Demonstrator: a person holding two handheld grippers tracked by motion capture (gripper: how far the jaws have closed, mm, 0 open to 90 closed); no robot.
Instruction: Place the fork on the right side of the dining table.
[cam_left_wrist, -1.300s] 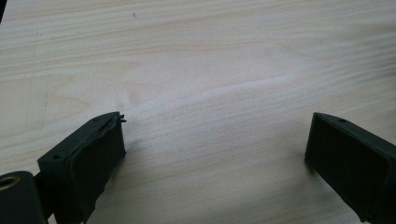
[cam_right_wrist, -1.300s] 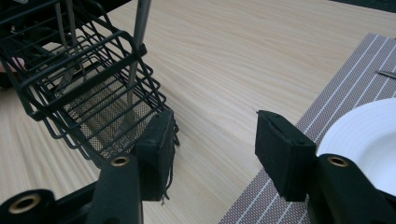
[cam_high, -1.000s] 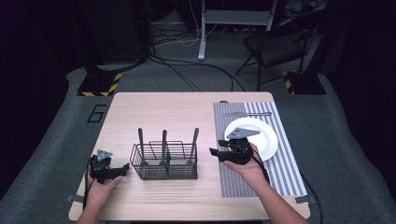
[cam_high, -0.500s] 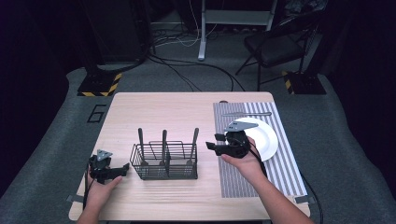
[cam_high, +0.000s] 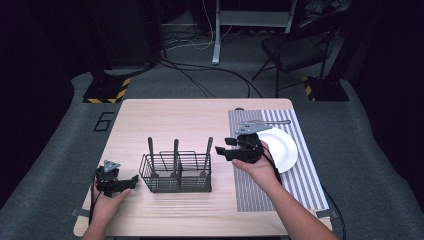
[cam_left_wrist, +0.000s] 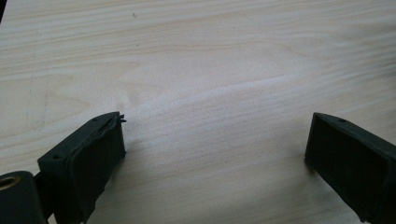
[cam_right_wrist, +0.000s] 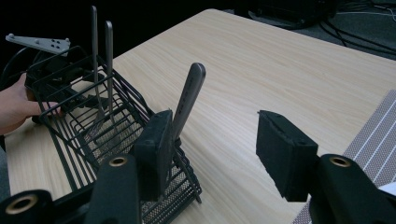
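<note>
Leftward off the plate (cam_high: 281, 145), right hand-held gripper (cam_high: 223, 146) gapes empty toward the basket (cam_high: 176, 172); left hand-held gripper (cam_high: 134, 179) rests, released.

Basket (cam_high: 176, 172) sits near the middle of the table (cam_high: 165, 120), three utensils standing in it — one per compartment, left (cam_high: 150, 150), middle (cam_high: 175, 150), right (cam_high: 208, 150). Mat (cam_high: 280, 165) lies along the table's right side, plate (cam_high: 282, 147) on it. My left gripper (cam_high: 127, 181) rests left of the basket, close by. My right gripper (cam_high: 222, 146) is just right of the basket, at the mat's left edge — plate behind it.
</note>
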